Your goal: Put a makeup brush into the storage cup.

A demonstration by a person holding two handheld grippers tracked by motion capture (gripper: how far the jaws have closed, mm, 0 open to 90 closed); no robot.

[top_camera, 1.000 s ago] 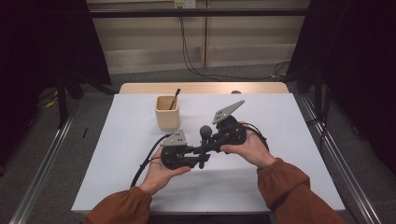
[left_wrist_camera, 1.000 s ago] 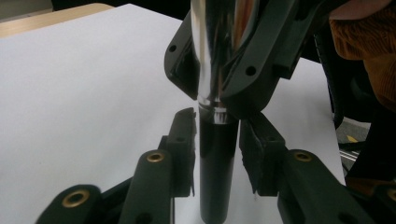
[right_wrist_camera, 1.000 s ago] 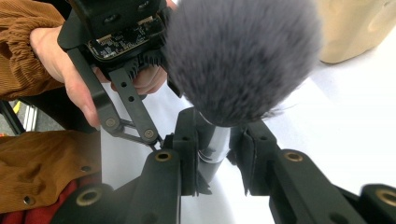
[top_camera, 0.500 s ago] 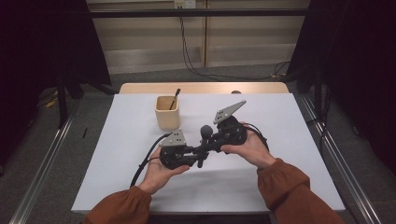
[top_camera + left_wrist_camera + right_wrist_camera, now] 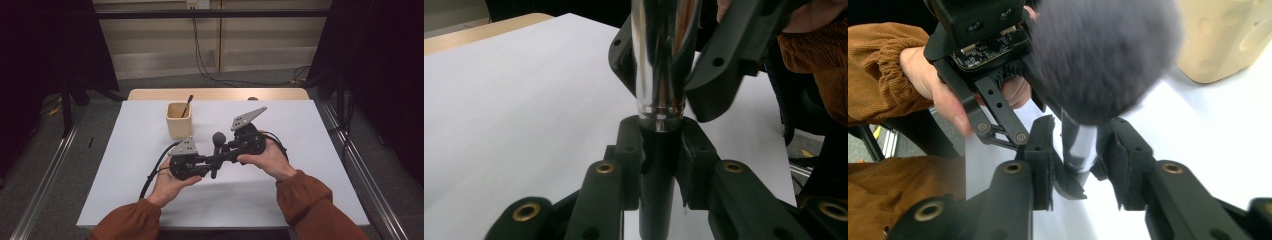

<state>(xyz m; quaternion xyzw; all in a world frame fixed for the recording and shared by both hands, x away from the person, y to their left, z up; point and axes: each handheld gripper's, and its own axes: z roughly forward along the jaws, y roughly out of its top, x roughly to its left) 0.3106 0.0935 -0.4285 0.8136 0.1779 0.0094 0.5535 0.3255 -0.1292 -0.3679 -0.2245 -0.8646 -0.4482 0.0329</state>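
A makeup brush [image 5: 218, 138] with a dark fluffy head, a silver ferrule [image 5: 663, 60] and a black handle is held upright over the white table [image 5: 125, 165]. My left gripper [image 5: 211, 164] is shut on the black handle, its pads [image 5: 631, 150] pressed against both sides. My right gripper [image 5: 222, 154] comes in from the right. Its jaws flank the ferrule just below the fluffy head [image 5: 1103, 55], and small gaps show between its pads [image 5: 1044, 150] and the metal, so it is open.
A beige wooden cup [image 5: 179, 120] stands behind the grippers on the table, with a thin dark brush [image 5: 188, 104] leaning in it. A person's hands and rust-coloured sleeves [image 5: 312, 200] hold both grippers. A wooden edge [image 5: 215, 94] runs along the table's back.
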